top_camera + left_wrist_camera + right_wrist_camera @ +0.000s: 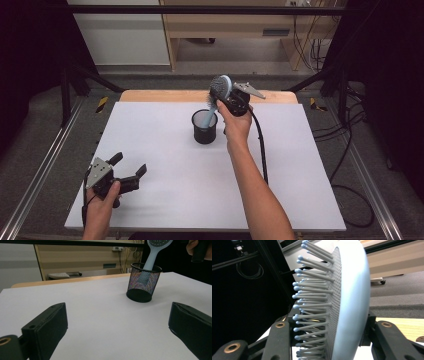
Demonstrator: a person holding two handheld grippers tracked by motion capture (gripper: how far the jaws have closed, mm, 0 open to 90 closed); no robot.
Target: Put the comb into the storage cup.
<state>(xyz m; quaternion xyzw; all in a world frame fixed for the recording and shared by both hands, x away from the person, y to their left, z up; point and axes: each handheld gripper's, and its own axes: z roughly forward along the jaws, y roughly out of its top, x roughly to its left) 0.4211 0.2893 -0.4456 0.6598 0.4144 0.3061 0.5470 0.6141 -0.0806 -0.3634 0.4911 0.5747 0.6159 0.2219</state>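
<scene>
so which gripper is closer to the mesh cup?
Right. The right gripper is just above the mesh cup, clamped on the hairbrush standing in it. The left gripper sits open near the table's front left.

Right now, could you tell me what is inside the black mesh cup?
The light blue handle of the hairbrush stands inside the black mesh cup, slanting out over its rim. The right gripper holds the brush head. The mesh blurs the handle's lower end and the cup's bottom.

Bright, even overhead light; soft shadows, dark blurry edges.
</scene>
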